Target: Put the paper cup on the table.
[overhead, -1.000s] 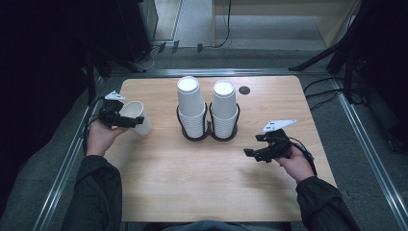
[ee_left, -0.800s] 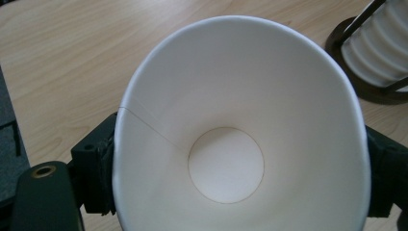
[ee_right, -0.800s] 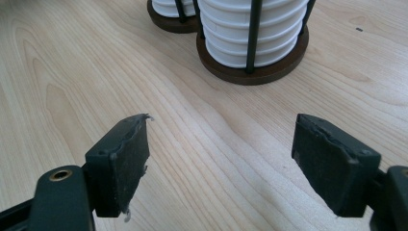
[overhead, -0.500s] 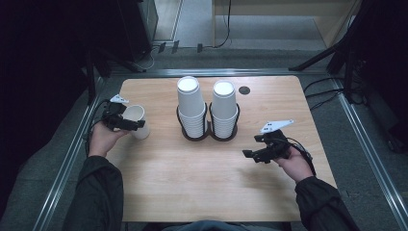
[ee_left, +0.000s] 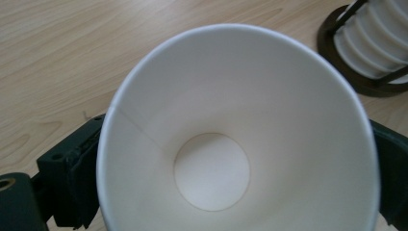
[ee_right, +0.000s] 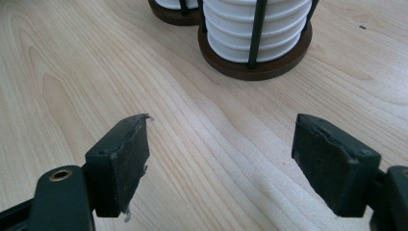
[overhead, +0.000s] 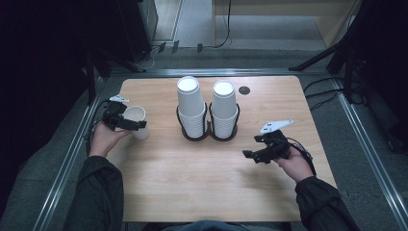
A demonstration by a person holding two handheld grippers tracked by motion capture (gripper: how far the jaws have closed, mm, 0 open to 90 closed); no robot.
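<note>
A white paper cup stands upright on the wooden table near its left edge. My left gripper straddles it, one jaw on each side below the rim. In the left gripper view I look down into the empty cup, which is round and undented. The left gripper jaws have just been opening, and the cup is still between them. My right gripper hovers low over the table's right part. It stands open over bare wood, as the right gripper view shows.
Two tall stacks of white paper cups sit in a dark twin wire holder at the table's middle back. The holder's base lies just ahead of the right gripper. A small dark hole marks the tabletop behind them.
The left gripper and the cup have shifted slightly toward the person's side. The right gripper has kept still.
</note>
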